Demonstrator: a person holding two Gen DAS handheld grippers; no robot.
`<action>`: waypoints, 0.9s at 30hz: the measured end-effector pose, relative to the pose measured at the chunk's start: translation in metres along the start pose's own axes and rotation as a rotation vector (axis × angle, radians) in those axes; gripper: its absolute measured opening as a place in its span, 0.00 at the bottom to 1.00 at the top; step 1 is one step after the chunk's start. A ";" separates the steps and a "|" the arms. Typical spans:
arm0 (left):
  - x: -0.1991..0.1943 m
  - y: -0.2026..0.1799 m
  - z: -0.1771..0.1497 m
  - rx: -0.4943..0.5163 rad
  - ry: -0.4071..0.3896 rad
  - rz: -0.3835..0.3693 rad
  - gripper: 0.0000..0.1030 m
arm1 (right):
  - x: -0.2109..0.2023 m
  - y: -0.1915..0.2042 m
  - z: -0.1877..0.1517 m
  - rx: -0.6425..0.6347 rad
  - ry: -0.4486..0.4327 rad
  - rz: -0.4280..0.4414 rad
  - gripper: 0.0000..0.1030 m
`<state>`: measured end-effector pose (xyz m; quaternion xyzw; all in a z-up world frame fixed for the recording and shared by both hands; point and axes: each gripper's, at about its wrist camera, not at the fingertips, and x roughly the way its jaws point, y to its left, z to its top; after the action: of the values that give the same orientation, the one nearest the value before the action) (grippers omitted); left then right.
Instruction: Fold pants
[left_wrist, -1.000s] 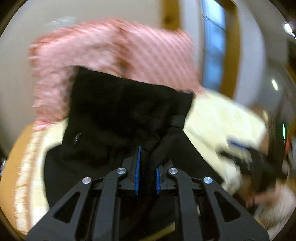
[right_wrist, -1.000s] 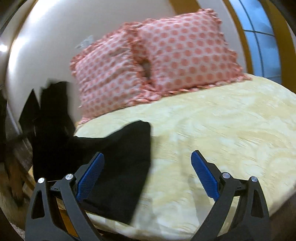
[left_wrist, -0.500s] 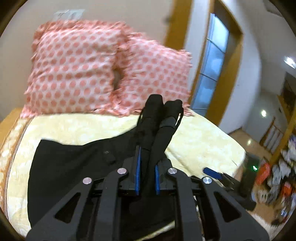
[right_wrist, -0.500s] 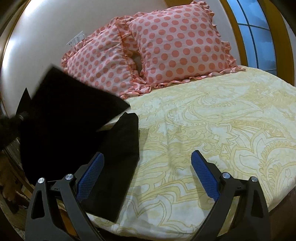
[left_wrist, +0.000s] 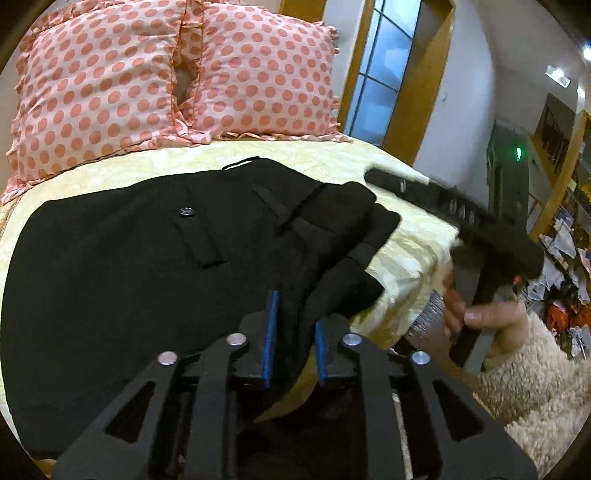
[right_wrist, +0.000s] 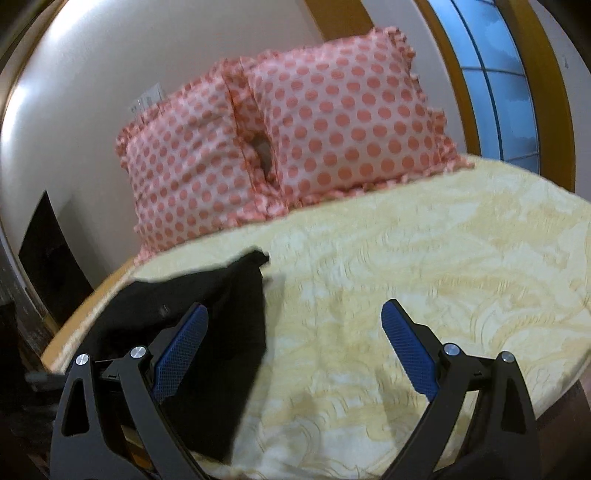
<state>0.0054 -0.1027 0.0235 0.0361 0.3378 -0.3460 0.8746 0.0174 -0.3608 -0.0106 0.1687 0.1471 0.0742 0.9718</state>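
Black pants (left_wrist: 147, 251) lie spread on the yellow bedspread (left_wrist: 332, 158), waistband toward the right, a button and pocket flap showing. My left gripper (left_wrist: 293, 332) is shut on a fold of the pants near the bed's front edge. My right gripper (right_wrist: 291, 343) is open and empty above the bedspread (right_wrist: 424, 266), with the pants (right_wrist: 221, 306) just to its left. In the left wrist view the right gripper's body (left_wrist: 480, 229) shows at the right, held by a hand.
Two pink polka-dot pillows (left_wrist: 166, 74) lean against the wall at the head of the bed; they also show in the right wrist view (right_wrist: 295, 140). A window (right_wrist: 498, 74) is at the right. A shaggy rug (left_wrist: 535, 387) and floor clutter lie right of the bed.
The left gripper has lowered the lifted pants onto the bed, so they now lie spread flat. The right gripper stayed open and shifted slightly over the bed.
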 end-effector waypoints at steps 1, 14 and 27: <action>-0.008 0.002 -0.001 -0.005 -0.012 -0.029 0.22 | -0.004 0.006 0.005 -0.014 -0.022 0.031 0.94; -0.052 0.076 -0.013 -0.246 -0.148 0.257 0.84 | 0.029 0.099 -0.017 -0.281 0.185 0.326 0.94; -0.031 0.077 -0.052 -0.144 -0.181 0.266 0.98 | 0.048 0.070 0.007 -0.178 0.343 0.299 0.94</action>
<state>0.0078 -0.0112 -0.0106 -0.0134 0.2739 -0.2042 0.9397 0.0584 -0.2883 0.0074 0.0872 0.2762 0.2575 0.9218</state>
